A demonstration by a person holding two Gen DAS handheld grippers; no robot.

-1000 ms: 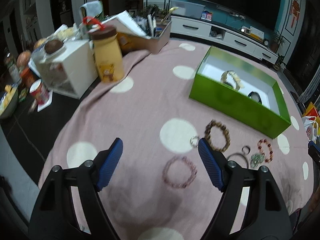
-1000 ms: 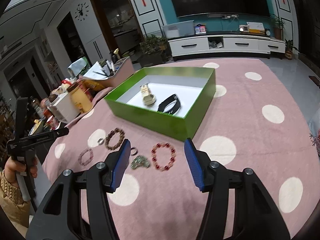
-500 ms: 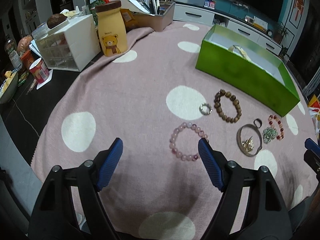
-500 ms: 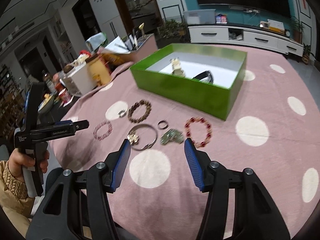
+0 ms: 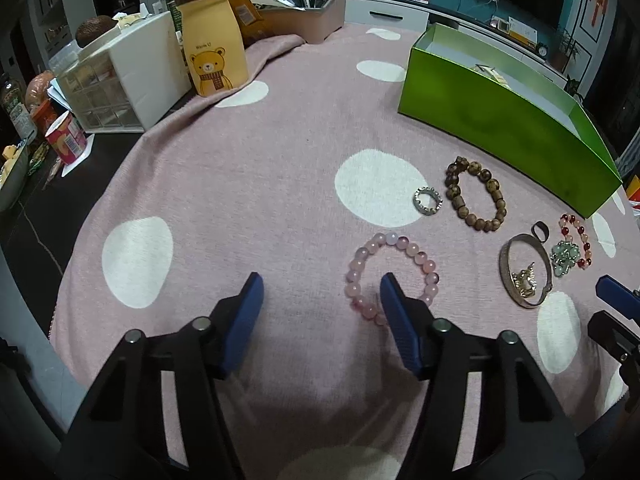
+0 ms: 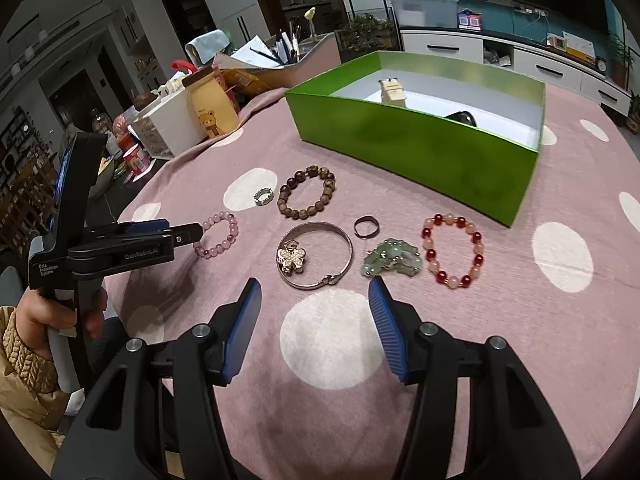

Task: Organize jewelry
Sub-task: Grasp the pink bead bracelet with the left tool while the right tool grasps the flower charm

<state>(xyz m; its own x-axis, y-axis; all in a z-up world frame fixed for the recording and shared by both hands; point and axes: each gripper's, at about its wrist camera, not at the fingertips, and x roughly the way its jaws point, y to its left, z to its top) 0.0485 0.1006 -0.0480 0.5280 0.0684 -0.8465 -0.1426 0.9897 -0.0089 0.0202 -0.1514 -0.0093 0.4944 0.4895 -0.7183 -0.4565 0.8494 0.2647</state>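
bare pink cloth (image 6: pixel 500 360) lies open ahead of my right gripper (image 6: pixel 316 308) and to its right. the green box (image 6: pixel 420 144) walls off the far side. between us the bracelets crowd close: silver bangle (image 6: pixel 320 256), jade cluster (image 6: pixel 390 262), red bracelet (image 6: pixel 452 250). my left gripper (image 5: pixel 322 298), its jaws closing, straddles the near edge of the pink bracelet (image 5: pixel 390 274); left of it the cloth is free.

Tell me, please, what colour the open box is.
Bright green box, white inside; clearest in the right wrist view.

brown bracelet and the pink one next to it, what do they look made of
Brown bracelet: probably wood, matte beads with mottled grain-like markings. Pink bracelet: likely polished stone or glass, since its round beads look translucent and glossy; the pictures cannot settle which.
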